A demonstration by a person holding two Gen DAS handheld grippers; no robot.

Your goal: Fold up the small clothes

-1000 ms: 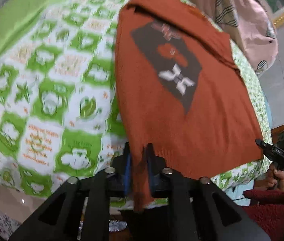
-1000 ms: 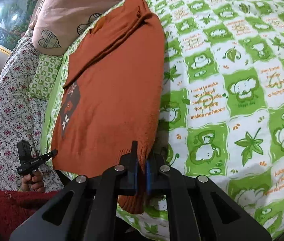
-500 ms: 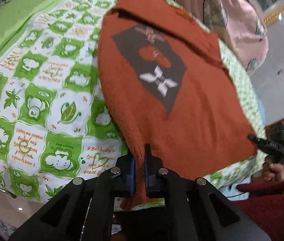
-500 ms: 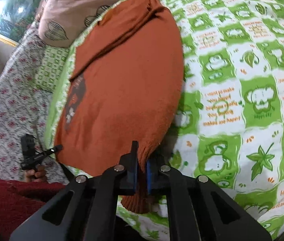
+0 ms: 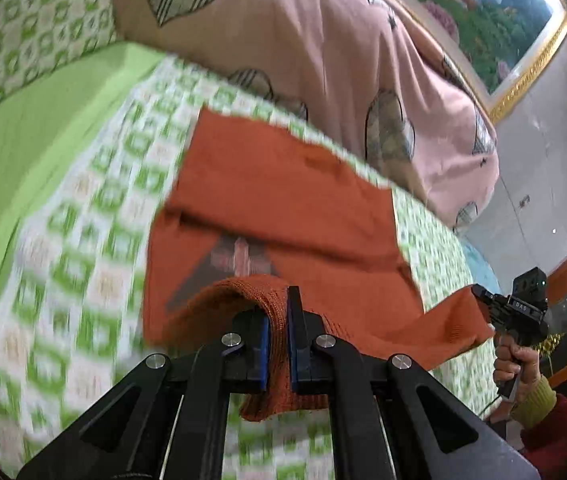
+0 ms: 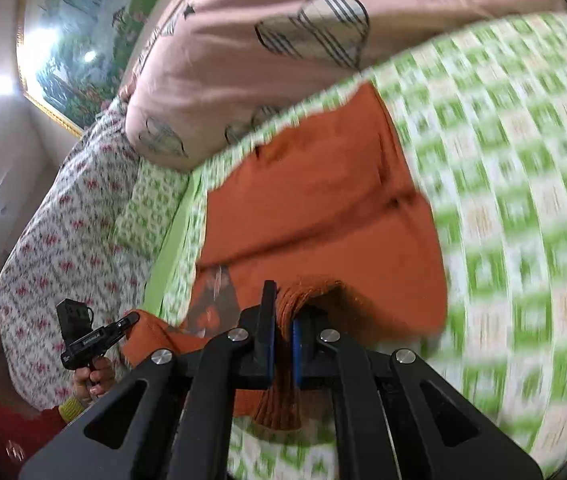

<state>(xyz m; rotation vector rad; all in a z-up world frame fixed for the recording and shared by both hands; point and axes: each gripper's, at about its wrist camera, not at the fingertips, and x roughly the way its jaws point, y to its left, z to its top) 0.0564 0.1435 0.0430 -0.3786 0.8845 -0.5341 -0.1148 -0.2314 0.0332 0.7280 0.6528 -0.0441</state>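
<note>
Sweater (image 5: 283, 196) hem lifted since earlier; both claws (image 5: 277, 344) (image 6: 281, 344) pinching it; print (image 5: 239, 260) clearer in left view.

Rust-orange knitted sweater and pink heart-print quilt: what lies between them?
In both wrist views, only a strip of green-and-white checked bedsheet separates the rust-orange knitted sweater from the pink heart-print quilt.

- The left wrist view looks from the near edge of the bed (image 5: 35, 168), close and angled down, toward the pink pillow (image 5: 323, 60) and a framed picture (image 5: 495, 20).
- The right wrist view does the same from further right.
- Both share the orange sweater (image 5: 283, 200), the pillow and the picture, and each catches the other gripper at its outer edge.
</note>
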